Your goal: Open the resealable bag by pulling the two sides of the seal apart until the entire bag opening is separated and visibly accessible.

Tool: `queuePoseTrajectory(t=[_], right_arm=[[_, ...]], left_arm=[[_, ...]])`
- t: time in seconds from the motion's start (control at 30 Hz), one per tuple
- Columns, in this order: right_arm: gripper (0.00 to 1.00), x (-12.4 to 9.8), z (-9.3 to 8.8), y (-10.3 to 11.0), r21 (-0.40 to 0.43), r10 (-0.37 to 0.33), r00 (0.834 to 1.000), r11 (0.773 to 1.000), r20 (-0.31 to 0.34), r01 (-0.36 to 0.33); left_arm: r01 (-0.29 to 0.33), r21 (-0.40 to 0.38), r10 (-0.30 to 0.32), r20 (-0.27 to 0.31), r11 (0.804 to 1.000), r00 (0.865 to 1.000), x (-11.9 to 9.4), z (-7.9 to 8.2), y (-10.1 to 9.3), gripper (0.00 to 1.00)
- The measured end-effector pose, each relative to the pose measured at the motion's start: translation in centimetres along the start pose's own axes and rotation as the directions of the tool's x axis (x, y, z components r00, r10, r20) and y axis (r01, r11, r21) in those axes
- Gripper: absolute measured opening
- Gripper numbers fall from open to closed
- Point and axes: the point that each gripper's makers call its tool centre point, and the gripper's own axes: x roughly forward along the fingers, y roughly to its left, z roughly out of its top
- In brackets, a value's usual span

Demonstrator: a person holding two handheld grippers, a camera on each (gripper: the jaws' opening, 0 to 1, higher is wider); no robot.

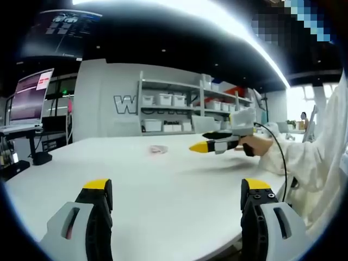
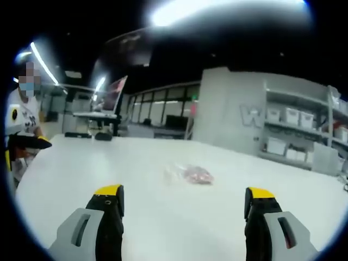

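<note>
A wide white tabletop (image 2: 163, 163) carries a small clear bag (image 2: 190, 174) with pinkish contents, lying flat near the middle, well away from every edge. In the left gripper view the bag (image 1: 157, 149) sits farther off, toward the far edge. The left gripper (image 1: 176, 198) has its jaws spread wide, holding nothing. The right gripper (image 2: 185, 204) also has its jaws spread and empty; it points at the bag, short of it. Shelves (image 1: 179, 111) with white bins stand beyond the table.

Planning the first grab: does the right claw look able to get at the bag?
Probably yes: the right claw stands open, and only bare white table lies between it and the bag.
</note>
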Motion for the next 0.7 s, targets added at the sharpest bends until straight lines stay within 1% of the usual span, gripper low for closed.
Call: queuePoseTrajectory(t=[0.17, 0.27, 0.47, 0.7], right_arm=[[0.93, -0.2, -0.2, 0.2, 0.001, 0.006, 1.0, 1.0, -0.001, -0.006], [0.93, -0.4, -0.1, 0.2, -0.022, 0.0, 1.0, 1.0, -0.001, 0.0], [0.93, -1.1, 0.2, 0.7, -0.012, 0.006, 1.0, 1.0, 0.019, -0.006], [0.93, -1.5, 0.6, 0.9, -0.043, 0.005, 1.0, 0.999, 0.028, -0.004]], left_arm=[[-0.005, -0.001, 0.005, -0.002, 1.0, 1.0, -0.1, -0.1, 0.2, 0.97], [-0.006, -0.001, 0.006, 0.0, 1.0, 1.0, -0.1, 0.0, 0.2, 0.97], [-0.005, -0.001, 0.005, -0.003, 1.0, 1.0, -0.1, -0.2, 0.1, 0.97], [-0.005, 0.0, 0.005, -0.005, 1.0, 1.0, -0.1, -0.3, 0.1, 0.97]])
